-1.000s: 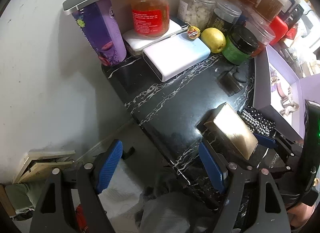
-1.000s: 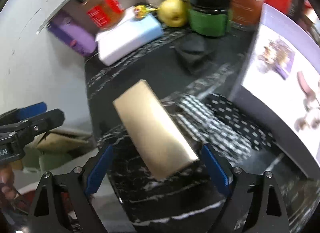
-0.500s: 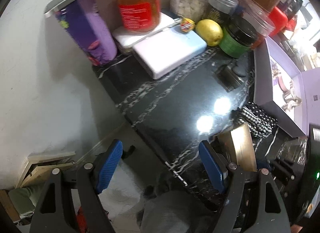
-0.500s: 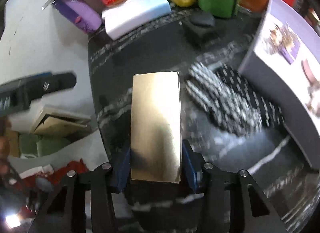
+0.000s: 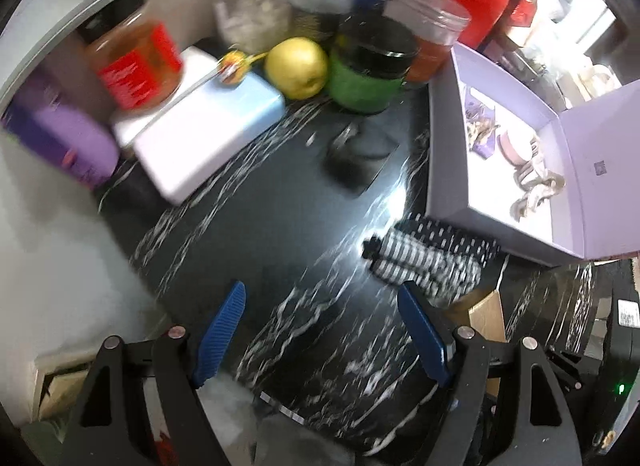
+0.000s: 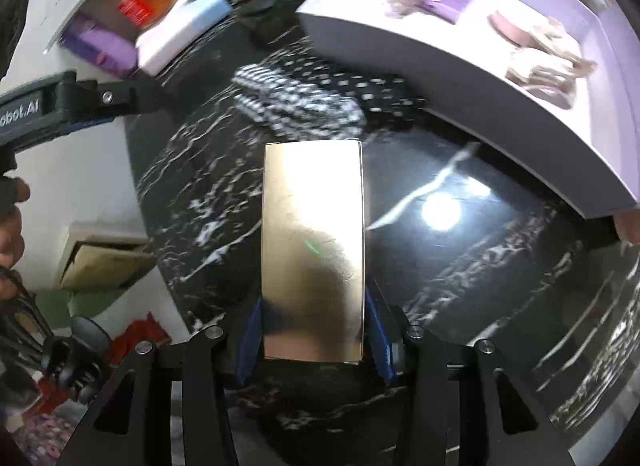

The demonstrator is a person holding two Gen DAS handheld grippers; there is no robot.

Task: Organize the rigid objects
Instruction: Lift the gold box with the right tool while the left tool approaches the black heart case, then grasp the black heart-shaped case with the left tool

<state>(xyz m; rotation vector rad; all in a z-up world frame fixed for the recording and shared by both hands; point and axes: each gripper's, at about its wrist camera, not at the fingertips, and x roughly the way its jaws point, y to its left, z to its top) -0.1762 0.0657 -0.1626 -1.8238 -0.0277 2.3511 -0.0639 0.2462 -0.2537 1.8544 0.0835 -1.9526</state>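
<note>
Both views look forward along their own fingers, tilted down over the black marbled desk. The left wrist view sits near the desk's front edge, facing the jars at the back wall. The right wrist view hangs close above the desk, facing the same way. The 2 views share the yellow fruit, the checkered cloth and the lilac box
</note>
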